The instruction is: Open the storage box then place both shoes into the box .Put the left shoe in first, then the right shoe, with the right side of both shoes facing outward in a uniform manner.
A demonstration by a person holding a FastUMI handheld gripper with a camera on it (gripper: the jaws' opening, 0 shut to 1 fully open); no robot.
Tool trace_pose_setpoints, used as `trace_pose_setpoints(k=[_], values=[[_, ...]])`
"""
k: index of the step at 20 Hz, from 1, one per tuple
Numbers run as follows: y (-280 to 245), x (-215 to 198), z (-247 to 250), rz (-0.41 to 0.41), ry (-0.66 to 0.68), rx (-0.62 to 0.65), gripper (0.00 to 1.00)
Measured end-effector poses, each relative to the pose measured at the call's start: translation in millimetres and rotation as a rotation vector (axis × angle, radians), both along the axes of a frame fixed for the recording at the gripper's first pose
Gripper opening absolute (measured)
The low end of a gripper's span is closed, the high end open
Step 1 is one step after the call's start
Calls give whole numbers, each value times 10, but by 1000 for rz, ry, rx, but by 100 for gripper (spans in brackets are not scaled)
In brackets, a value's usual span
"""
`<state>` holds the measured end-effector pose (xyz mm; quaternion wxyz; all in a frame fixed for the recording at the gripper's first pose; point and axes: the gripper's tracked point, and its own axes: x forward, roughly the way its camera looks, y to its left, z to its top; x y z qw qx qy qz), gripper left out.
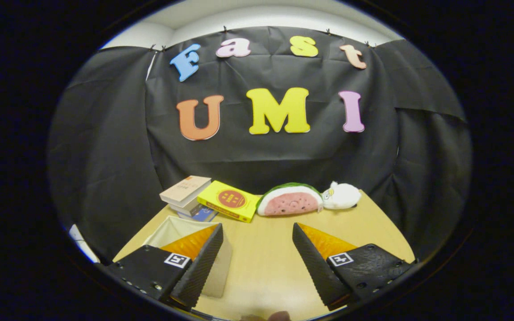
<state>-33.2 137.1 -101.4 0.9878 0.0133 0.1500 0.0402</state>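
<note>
Both fingers [208, 263] sit right up front from where I'm watching, spread wide apart with nothing between them but bare tabletop, so the gripper [258, 236] is holding nothing at all.

Going big to small from there: the wooden table [266, 254] takes up most of the lower scene, light tan, running back to the black cloth wall [105, 147] behind it.

Next is the storage box [172, 229], pale fabric by the look of it, sitting on the table on the left side. The left finger overlaps it from my angle, so I only get the far rim and a bit of the side wall below the finger. It looks open at the top, but I can't tell what's inside.

Beyond the fingers, along the back edge of the table, there's a row of stuff. A watermelon-slice plush [289, 200] lies roughly straight ahead, pink face toward me. Just beside it on the left is a yellow book [229, 200] with a red circle on the cover, lying flat and angled. Left of that, a small stack of books [186, 196] with a beige one on top, sitting just behind the box. Smallest is a white plush toy [341, 196], touching the right end of the watermelon.
</note>
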Motion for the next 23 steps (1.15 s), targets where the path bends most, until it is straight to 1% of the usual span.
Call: trace_pose_setpoints(k=[4, 6, 9, 12, 16, 23], values=[[-813, -127, 310, -22, -71, -2, 96], [-1127, -180, 413, -29, -95, 0, 96], [-1460, -264, 522, -23, -116, 25, 96], [-1686, -278, 596, -20, -140, 22, 96], [-1728, -344, 634, -35, -140, 41, 96], [-1408, -520, 876, -29, -209, 14, 96]])
